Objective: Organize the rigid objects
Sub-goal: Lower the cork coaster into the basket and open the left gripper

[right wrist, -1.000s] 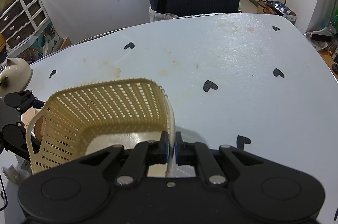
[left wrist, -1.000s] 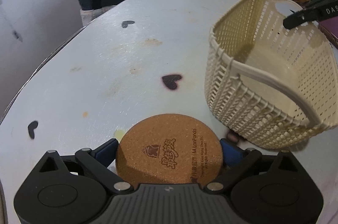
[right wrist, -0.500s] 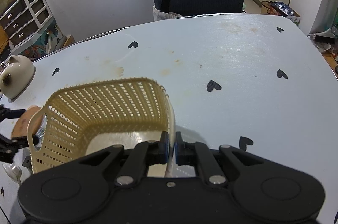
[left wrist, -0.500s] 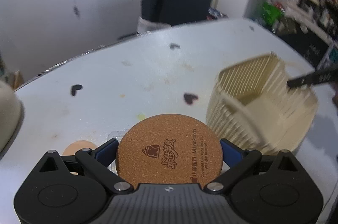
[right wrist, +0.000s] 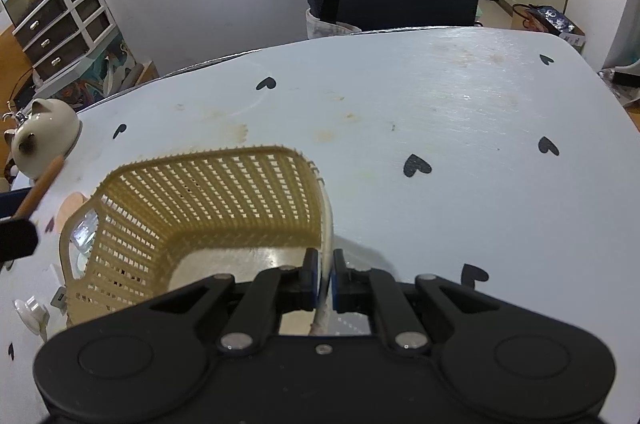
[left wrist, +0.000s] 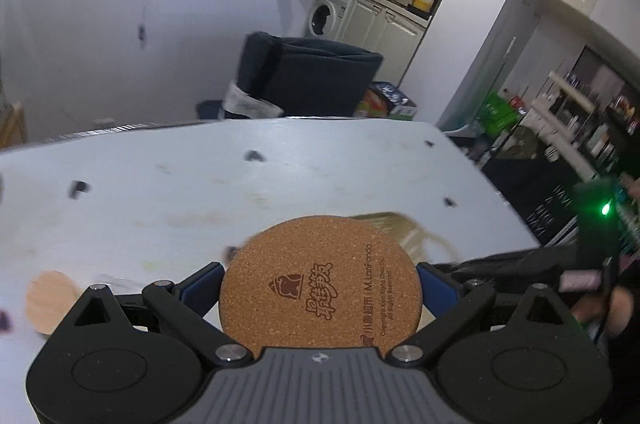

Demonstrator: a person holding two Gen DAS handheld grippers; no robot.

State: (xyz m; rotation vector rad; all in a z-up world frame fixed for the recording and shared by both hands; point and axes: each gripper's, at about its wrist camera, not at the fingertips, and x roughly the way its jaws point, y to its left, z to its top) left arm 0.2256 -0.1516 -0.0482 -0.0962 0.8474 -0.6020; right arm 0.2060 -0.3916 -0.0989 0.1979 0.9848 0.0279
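the left gripper [left wrist: 320, 278] has its fingers clamped on the rim of a round cork coaster [left wrist: 320, 288], held flat and clear of the worktop [right wrist: 400, 128], while the right gripper [right wrist: 325, 274] has its fingers pinched together on the rim of the cream lattice basket [right wrist: 208, 196], which stands on the worktop. step in hand, by judgement: carrying the coaster to the basket. the next move calls for bringing the coaster over the basket's open mouth, then parting the left fingers; a second coaster [left wrist: 51, 300] lies on the worktop beside the basket.
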